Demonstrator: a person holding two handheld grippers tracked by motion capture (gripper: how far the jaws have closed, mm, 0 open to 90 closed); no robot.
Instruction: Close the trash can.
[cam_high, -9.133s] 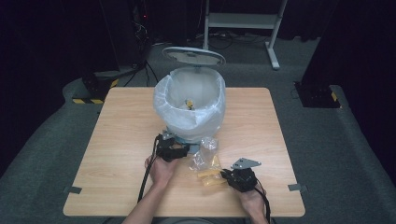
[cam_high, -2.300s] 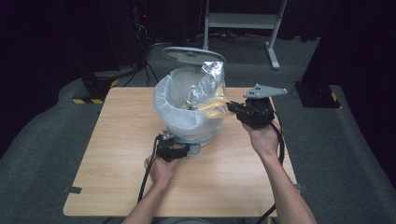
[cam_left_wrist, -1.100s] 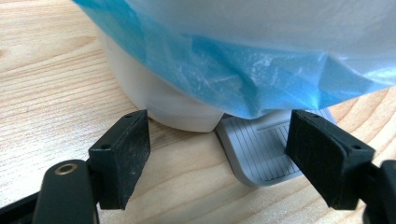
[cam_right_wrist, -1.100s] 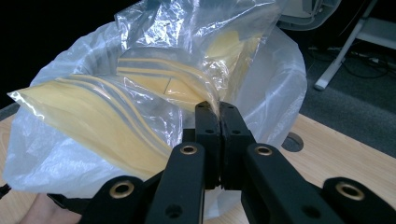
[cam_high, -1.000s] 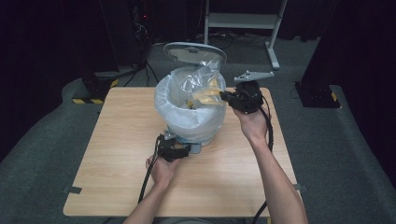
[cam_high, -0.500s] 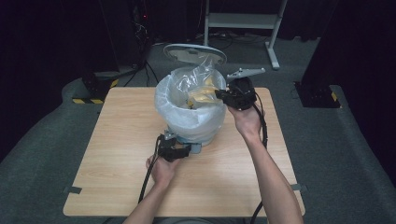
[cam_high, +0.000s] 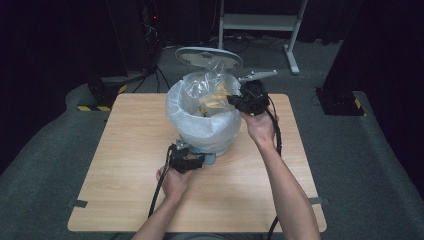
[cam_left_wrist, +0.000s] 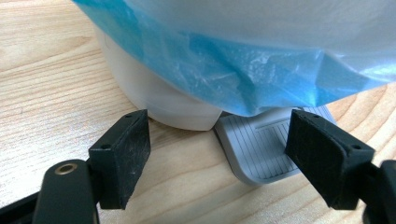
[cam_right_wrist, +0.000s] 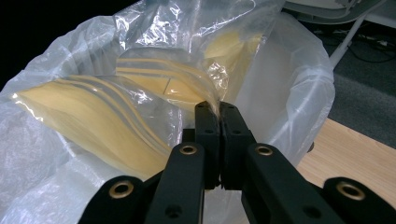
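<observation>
High view, right gripper (cam_high: 235, 101) on an outstretched forearm over the bin (cam_high: 207, 131) rim, left gripper (cam_high: 192, 161) low at the bin's foot, bare table (cam_high: 125, 150) around; left gripper view, jaws wide apart astride the pedal (cam_left_wrist: 261, 144), gripping nothing; right gripper view, jaws pinched tight on the clear bag (cam_right_wrist: 140, 112) above the liner (cam_right_wrist: 299, 84).

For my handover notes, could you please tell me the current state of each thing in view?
Pedal bin: lid up, lined with a white bag.
Clear plastic bag: holds yellow pieces, pinched at its edge, hanging over the bin's mouth.
Right claw: shut on the clear plastic bag.
Left claw: open, jaws either side of the grey pedal.
Table: bears the bin.
</observation>
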